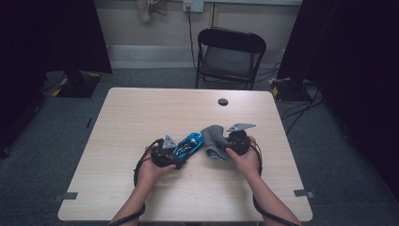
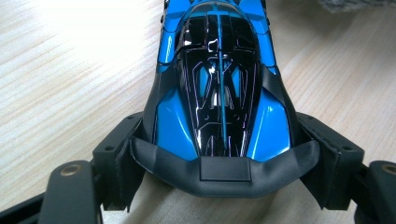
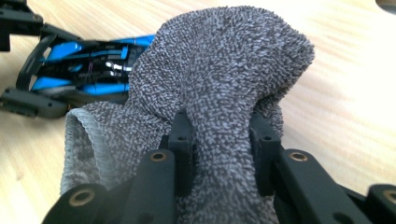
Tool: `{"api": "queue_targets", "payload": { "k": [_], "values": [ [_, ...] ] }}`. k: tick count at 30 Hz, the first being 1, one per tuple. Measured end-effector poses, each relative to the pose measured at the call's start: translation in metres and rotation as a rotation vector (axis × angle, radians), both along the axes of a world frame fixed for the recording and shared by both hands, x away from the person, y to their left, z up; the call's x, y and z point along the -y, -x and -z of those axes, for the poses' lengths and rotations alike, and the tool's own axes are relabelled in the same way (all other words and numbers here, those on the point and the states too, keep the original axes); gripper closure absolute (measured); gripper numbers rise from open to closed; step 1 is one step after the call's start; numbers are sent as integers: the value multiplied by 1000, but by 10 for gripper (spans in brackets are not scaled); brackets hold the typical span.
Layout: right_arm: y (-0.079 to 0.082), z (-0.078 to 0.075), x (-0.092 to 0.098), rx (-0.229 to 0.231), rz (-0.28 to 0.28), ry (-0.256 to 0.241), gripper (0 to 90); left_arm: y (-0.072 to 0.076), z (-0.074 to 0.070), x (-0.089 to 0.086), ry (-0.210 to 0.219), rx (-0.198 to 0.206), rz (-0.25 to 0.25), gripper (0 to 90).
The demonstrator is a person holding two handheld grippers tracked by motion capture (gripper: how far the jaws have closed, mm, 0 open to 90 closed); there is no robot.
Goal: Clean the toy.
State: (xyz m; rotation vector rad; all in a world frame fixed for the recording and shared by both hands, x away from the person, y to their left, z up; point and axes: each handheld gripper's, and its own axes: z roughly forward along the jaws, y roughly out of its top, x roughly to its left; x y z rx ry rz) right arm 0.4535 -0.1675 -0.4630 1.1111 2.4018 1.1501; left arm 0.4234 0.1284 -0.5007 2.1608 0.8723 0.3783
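Note:
A glossy blue and black toy race car (image 1: 188, 145) lies on the light wood table (image 1: 141, 113), nose toward the far right. My left gripper (image 1: 175, 155) is shut on its rear end; in the left gripper view both jaws press the sides of the car (image 2: 219, 93) by its black rear bumper. A grey terry cloth (image 1: 214, 140) sits bunched just right of the car. My right gripper (image 1: 231, 145) is shut on a fold of this cloth (image 3: 224, 79), which bulges up between the jaws. The car (image 3: 88, 60) lies beyond the cloth at the upper left.
A round cable hole (image 1: 223, 101) sits near the table's far edge. A black folding chair (image 1: 229, 56) stands behind the table. Dark curtains hang at both sides, with cables on the floor at the right.

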Motion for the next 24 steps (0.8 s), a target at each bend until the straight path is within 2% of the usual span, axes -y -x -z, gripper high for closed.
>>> {"api": "queue_targets", "payload": {
  "k": [8,16,22,24],
  "values": [
    [12,7,2,-2,-17,63,684,1,0,0,4,-1,-6,243],
    [14,20,-2,-8,-31,88,680,1,0,0,-1,-5,2,215],
    [15,21,-4,-1,-38,112,677,4,-5,-5,26,7,2,209],
    [15,21,-4,-2,-35,112,643,4,-9,-6,48,4,1,194]
  ]
}}
